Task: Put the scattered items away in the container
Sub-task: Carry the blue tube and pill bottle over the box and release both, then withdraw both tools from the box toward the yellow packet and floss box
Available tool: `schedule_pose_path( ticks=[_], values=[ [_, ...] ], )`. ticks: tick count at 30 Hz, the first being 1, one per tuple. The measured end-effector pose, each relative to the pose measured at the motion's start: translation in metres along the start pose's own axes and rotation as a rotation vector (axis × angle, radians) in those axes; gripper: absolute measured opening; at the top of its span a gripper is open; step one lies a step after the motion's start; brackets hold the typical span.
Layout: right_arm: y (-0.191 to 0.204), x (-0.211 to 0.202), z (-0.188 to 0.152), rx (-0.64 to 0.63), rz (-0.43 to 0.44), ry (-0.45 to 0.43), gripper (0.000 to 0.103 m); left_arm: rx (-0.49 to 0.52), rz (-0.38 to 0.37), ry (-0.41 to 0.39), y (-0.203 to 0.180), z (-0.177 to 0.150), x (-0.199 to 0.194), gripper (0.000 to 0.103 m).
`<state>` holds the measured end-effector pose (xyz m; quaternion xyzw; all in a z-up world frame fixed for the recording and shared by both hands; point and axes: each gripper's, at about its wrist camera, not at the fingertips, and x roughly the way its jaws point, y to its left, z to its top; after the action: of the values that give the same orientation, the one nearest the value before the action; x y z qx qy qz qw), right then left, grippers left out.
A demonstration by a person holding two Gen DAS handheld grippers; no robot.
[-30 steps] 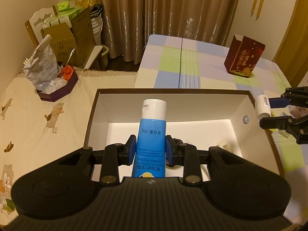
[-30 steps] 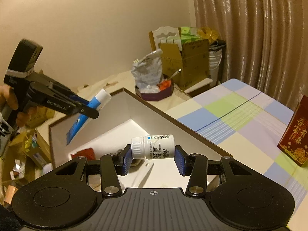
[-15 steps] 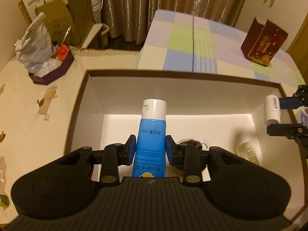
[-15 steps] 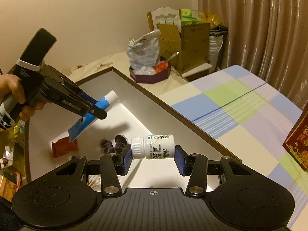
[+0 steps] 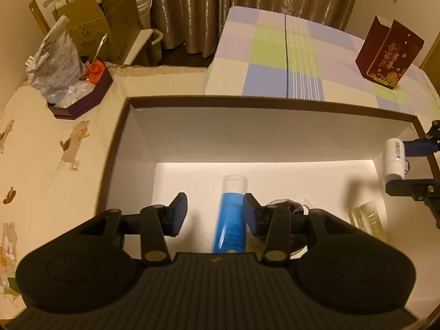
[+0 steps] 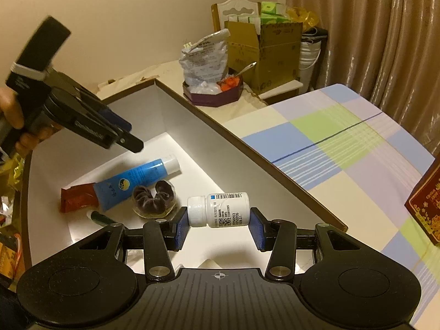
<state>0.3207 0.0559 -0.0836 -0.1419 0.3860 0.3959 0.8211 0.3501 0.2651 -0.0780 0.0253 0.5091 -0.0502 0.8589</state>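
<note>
- Already the blue tube (image 6: 137,183) lies inside the white box (image 6: 176,121); the left gripper (image 5: 214,213) hangs above it, jaws opening, empty.
- Left to do: the pill bottle (image 6: 218,210), clamped endwise in the right gripper (image 6: 218,227) over the box's near right side.

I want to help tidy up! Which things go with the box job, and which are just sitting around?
Job things: white box, blue tube, pill bottle, dark scrunchie, red packet, left gripper, right gripper.

Just sitting around: red gift bag, cardboard box, purple tray.
</note>
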Motion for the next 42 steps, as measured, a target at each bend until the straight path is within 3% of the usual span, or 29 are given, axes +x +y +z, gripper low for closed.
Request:
schedule_pose_path(
  ticks=[2,3,4,5,6,13,15,23,42],
  values=[
    [0.003,0.003,0.002,-0.010,-0.012,-0.003,0.049,-0.010,-0.006,-0.007,0.002,0.000,-0.005,0.042],
    [0.004,0.004,0.003,-0.013,-0.015,-0.007,0.056,-0.015,-0.008,-0.011,0.002,0.000,-0.008,0.044],
    [0.006,0.003,0.003,-0.012,-0.020,-0.017,0.068,-0.017,-0.009,-0.016,0.002,0.000,-0.011,0.046],
    [0.007,0.001,0.003,-0.011,-0.038,-0.040,0.097,-0.015,-0.011,-0.022,0.002,-0.001,-0.015,0.049],
    [0.009,-0.003,0.002,-0.018,-0.044,-0.078,0.100,-0.015,-0.013,-0.027,0.002,-0.001,-0.018,0.051],
    [0.013,-0.021,0.002,-0.010,-0.036,-0.071,0.100,-0.011,-0.001,-0.053,-0.004,-0.010,-0.039,0.063],
    [0.014,-0.029,-0.001,-0.003,-0.040,-0.058,0.100,-0.013,0.004,-0.054,-0.007,-0.014,-0.044,0.072],
    [0.026,-0.066,-0.018,0.030,-0.067,-0.062,0.100,0.002,0.035,-0.055,-0.023,-0.030,-0.064,0.089],
    [0.060,-0.122,-0.058,0.075,-0.042,-0.077,0.100,-0.067,0.066,-0.090,-0.053,-0.084,-0.126,0.095]
  ],
)
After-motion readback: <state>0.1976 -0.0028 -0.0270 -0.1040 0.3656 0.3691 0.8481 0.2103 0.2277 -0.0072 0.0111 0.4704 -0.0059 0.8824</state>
